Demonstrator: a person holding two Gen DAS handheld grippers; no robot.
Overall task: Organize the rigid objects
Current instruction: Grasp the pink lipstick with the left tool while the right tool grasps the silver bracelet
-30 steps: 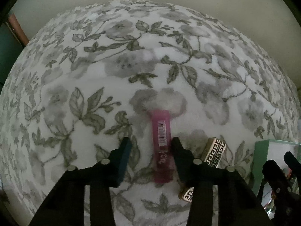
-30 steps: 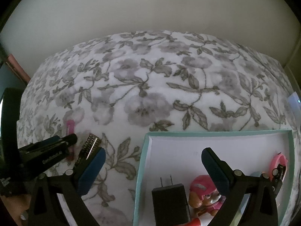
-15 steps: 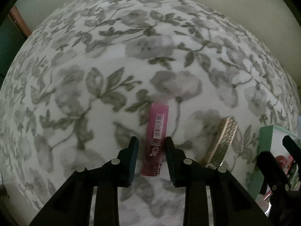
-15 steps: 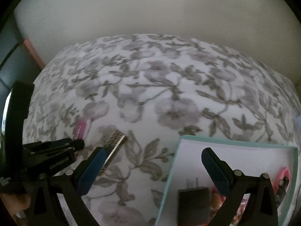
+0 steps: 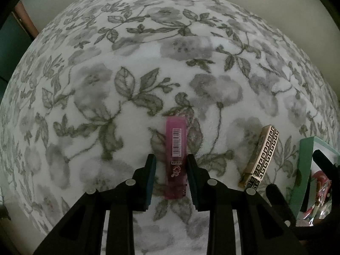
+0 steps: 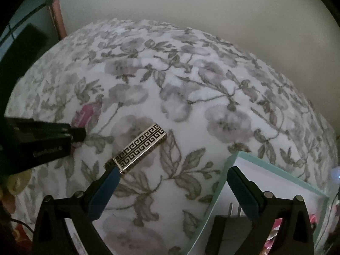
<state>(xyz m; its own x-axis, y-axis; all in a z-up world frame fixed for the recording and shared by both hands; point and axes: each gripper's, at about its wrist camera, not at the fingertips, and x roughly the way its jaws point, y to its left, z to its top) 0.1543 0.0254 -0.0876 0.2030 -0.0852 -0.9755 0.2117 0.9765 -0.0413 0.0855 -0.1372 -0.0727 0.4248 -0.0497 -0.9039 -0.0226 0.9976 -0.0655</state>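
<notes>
The pink lighter (image 5: 176, 158) was a slim, translucent bar with a white barcode label and small dark print on its upper face. It lay flat on the floral cloth, its long axis pointing away from the left camera. The patterned lighter (image 6: 138, 149) was a metal case with a black Greek-key design on silver. It lay flat and diagonally, near the pink one but apart from it. The teal box (image 6: 221, 188), white inside, stood open at the right.
</notes>
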